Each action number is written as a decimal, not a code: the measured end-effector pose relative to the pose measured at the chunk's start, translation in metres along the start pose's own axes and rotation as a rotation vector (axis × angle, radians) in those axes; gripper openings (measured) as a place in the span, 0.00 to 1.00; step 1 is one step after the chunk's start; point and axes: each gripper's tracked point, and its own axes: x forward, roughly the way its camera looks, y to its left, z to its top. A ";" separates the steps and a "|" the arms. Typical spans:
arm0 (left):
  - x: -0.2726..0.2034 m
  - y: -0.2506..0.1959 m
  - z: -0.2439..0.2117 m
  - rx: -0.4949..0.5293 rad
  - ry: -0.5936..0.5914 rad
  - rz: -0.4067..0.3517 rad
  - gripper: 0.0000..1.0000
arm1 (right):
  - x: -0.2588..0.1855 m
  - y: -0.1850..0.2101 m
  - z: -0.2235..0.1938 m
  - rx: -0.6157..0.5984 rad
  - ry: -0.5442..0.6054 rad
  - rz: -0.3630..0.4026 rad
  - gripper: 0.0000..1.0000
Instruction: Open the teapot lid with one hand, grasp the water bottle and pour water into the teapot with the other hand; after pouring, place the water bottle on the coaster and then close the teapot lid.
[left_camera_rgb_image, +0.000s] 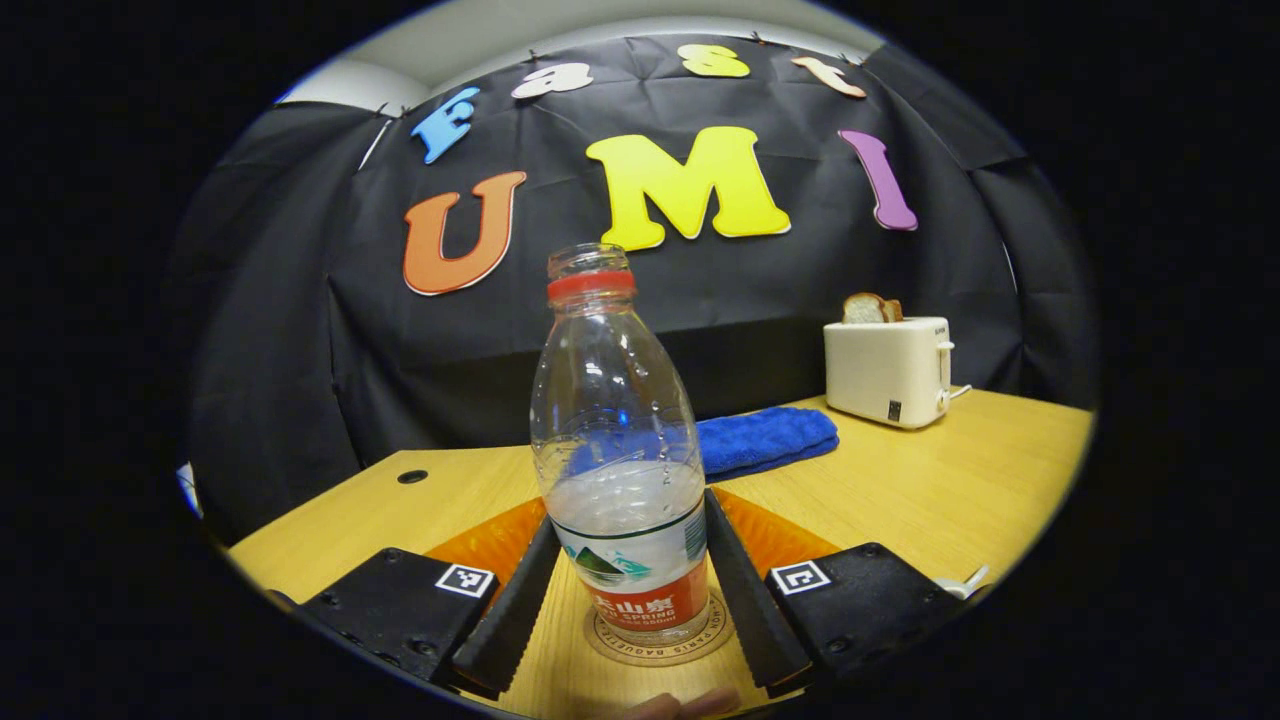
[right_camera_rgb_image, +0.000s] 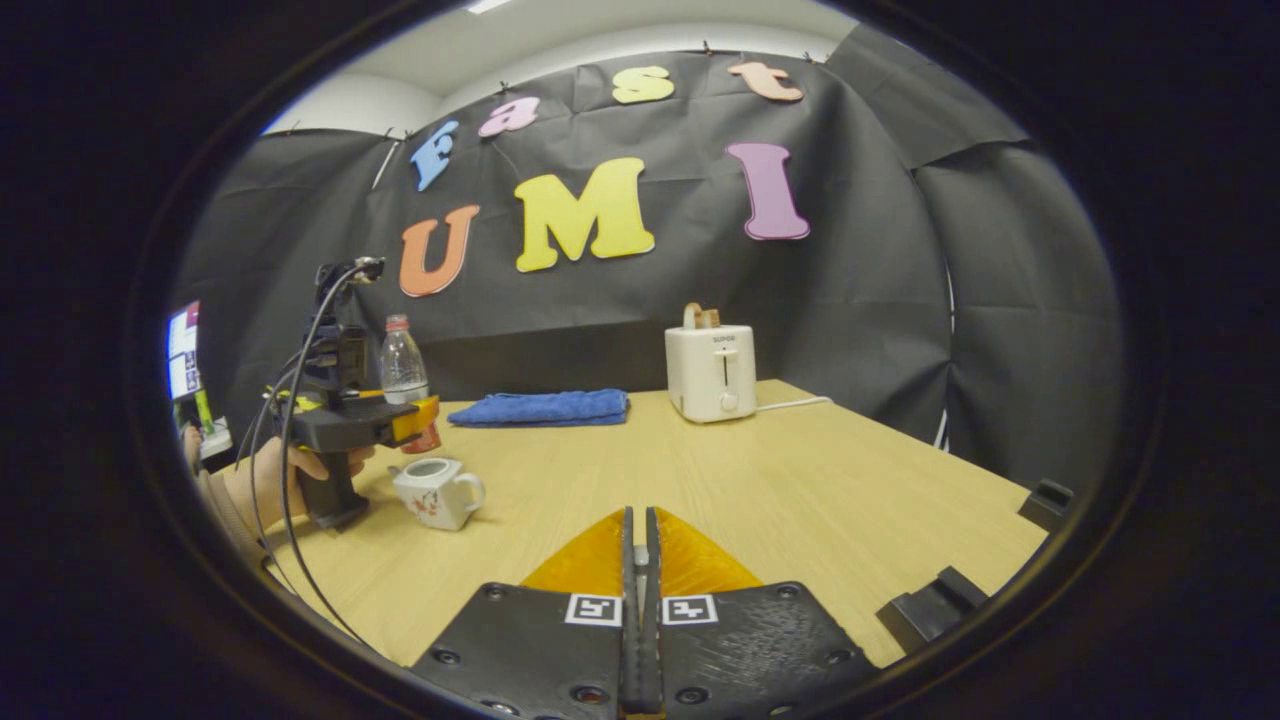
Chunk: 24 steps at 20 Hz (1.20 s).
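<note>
In the left gripper view, the left gripper (left_camera_rgb_image: 630, 600) has its fingers (left_camera_rgb_image: 510, 610) apart, one on each side of the water bottle (left_camera_rgb_image: 620, 480). The fingers stand very close to the bottle's label; whether they press on it I cannot tell. The bottle stands upright on the round coaster (left_camera_rgb_image: 655, 645) on the desk (left_camera_rgb_image: 930, 490). It has no cap, only a red ring at the neck, and some water is in its lower part. Behind the bottle lies a folded blue cloth (left_camera_rgb_image: 770, 440), and farther to the right stands a white toaster (left_camera_rgb_image: 888, 370) with bread in it.

In the right gripper view, the right gripper (right_camera_rgb_image: 640, 600) has its fingers together, holding a small thing that I cannot make out. Farther off to the left a hand (right_camera_rgb_image: 270, 480) holds the left gripper beside the bottle. Just in front of it the white teapot (right_camera_rgb_image: 437, 492) stands on the desk with its top open. The blue cloth and the toaster are near the back wall.
</note>
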 end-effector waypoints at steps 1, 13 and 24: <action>0.000 -0.001 0.000 0.023 -0.004 -0.012 0.85 | -0.001 0.001 0.000 -0.003 -0.001 0.002 0.00; -0.007 -0.010 -0.008 -0.055 0.022 -0.061 0.88 | 0.002 0.004 -0.003 -0.005 0.008 0.007 0.00; -0.022 -0.006 -0.006 -0.122 0.019 -0.075 0.99 | 0.000 0.013 -0.007 -0.010 0.022 0.019 0.00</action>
